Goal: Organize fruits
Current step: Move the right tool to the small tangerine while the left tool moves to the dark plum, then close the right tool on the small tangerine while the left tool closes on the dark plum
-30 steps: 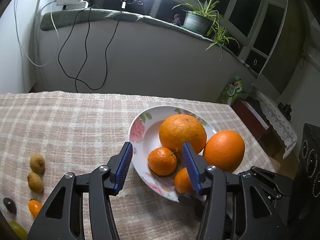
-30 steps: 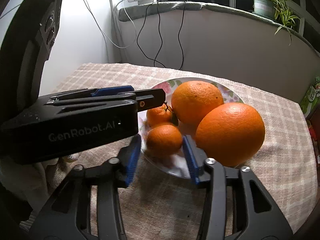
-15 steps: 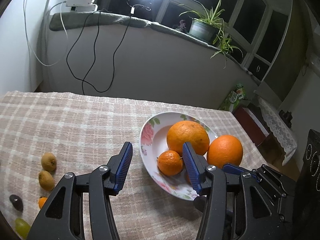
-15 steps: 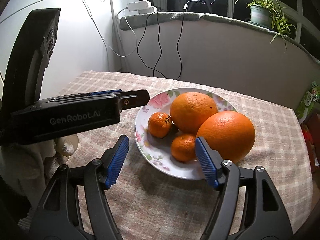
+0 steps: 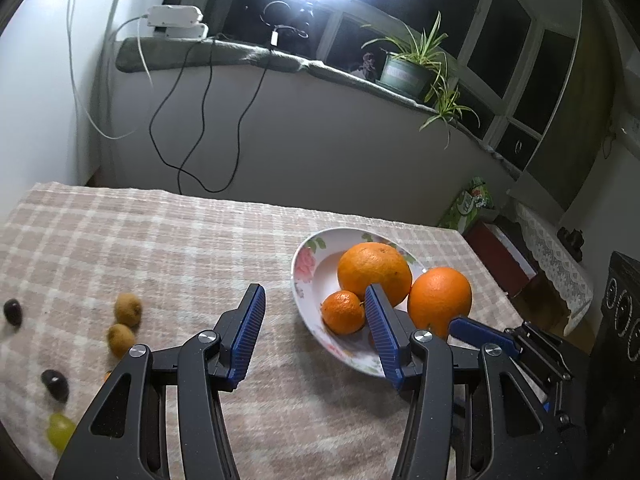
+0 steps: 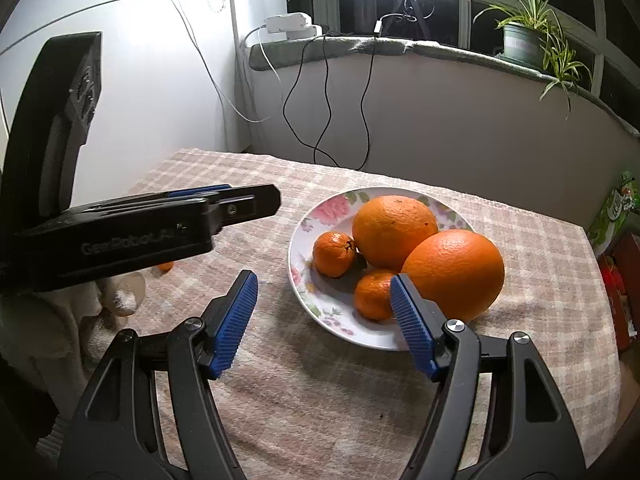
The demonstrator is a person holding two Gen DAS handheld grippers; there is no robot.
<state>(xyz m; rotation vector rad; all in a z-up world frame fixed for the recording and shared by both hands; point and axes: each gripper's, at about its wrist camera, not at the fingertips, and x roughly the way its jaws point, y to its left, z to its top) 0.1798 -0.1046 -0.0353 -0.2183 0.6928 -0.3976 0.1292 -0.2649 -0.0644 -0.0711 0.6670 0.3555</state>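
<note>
On the checked bench the plate holds two big oranges and two mandarins, one big orange leaning out over the rim. Both tongs hang above the cloth short of the plate with nothing between the pads: the right tongs stand wide, their jaws having just spread, and the left tongs are half open. To my eye a mandarin has just gone in and this is the pull-back. Off to the left lie the loose bits: two kiwis, dark grapes, a green grape. Next, I'd guess, the left tongs must swing over there, narrow for small round fruit that rolls easily.
</note>
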